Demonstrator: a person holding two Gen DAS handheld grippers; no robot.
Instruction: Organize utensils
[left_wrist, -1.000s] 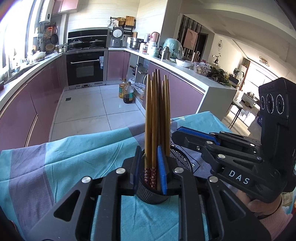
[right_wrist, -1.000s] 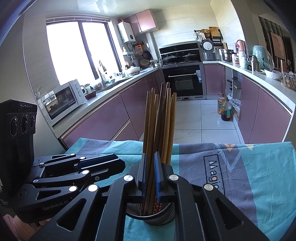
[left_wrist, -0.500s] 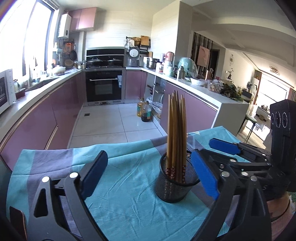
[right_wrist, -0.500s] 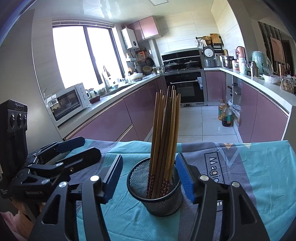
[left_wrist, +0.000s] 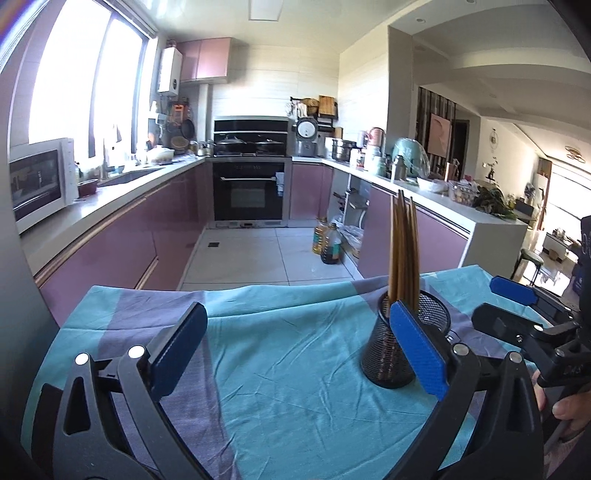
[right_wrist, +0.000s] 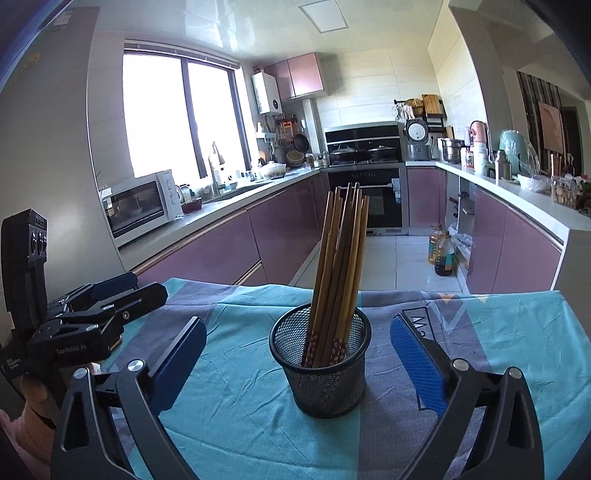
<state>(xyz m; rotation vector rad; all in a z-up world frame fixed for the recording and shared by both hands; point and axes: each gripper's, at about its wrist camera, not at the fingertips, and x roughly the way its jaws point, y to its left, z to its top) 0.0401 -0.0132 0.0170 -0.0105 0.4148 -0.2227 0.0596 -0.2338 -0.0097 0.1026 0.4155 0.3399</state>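
Wooden chopsticks (right_wrist: 338, 271) standing bunched in the black mesh cup (right_wrist: 321, 363) on the teal tablecloth (right_wrist: 236, 398), centered ahead of the right gripper (right_wrist: 297, 363), jaws opening wide, nothing pinched. Left gripper (left_wrist: 295, 349) off to the cup's left, also opening, aimed slightly downward. Plenty of bare cloth around; far table edge close behind the cup.

One black mesh holder (right_wrist: 320, 363) stands on the one teal-and-purple cloth (right_wrist: 236, 417). In it stands one bundle of wooden chopsticks (right_wrist: 338, 266); about ten tips show, though they overlap too closely for an exact count. Two oil bottles (right_wrist: 441, 251) sit together on the far floor. One white microwave (right_wrist: 138, 206) is on the left counter, and one built-in oven (left_wrist: 249, 190) at the far end.
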